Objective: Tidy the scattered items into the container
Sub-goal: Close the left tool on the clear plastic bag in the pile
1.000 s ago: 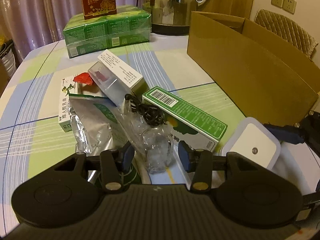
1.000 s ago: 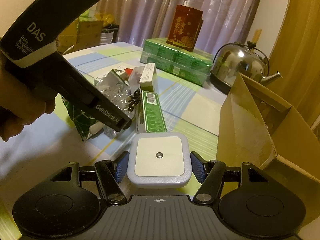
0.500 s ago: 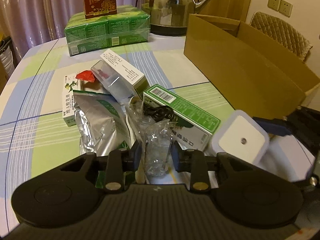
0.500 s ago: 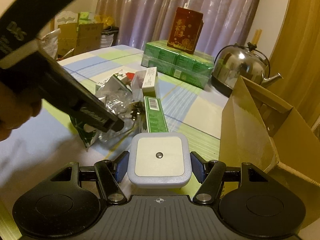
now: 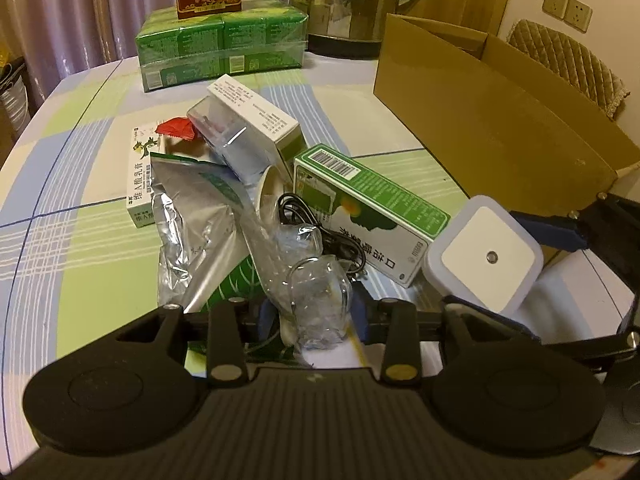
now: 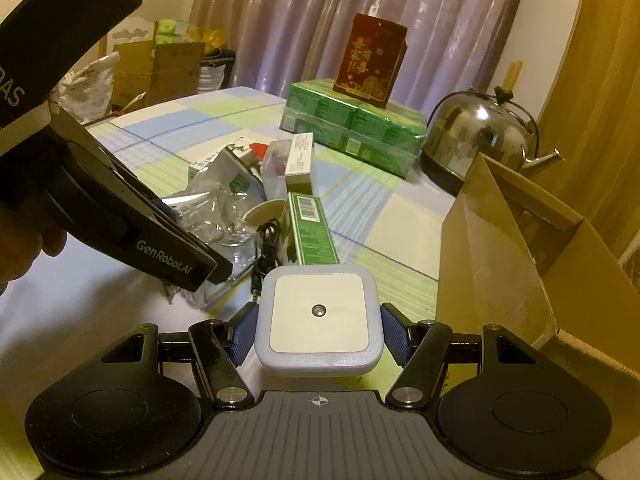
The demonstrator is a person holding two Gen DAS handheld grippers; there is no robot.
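Item 1: crumpled clear plastic wrapper (image 5: 316,300), lying at the near edge of the surface (image 5: 80,248) on the pile of loose items. Judged very light, soft and slippery, collapsing under pressure; best taken across its bunched middle, where the folds give bulk. The left hand-held gripper (image 5: 314,316) has its blue pads closed in on either side of this bunch and appears to be pinching it, low over the surface, pointing toward the far edge.

Item 2: white square plastic night light with a small centre sensor (image 6: 319,318). Judged light, rigid and smooth-sided; held across two opposite flat sides. The right hand-held gripper (image 6: 319,336) clamps it between both pads, raised clear of the surface, level, just beside the near wall of the open brown cardboard box (image 6: 500,248) at the right edge.

Adjoining: black coiled cable (image 5: 304,216), silver foil pouch (image 5: 192,220), long green-and-white carton with barcode (image 5: 368,208), all touching in the pile. The person's hand (image 6: 24,248) grips the left tool's handle.
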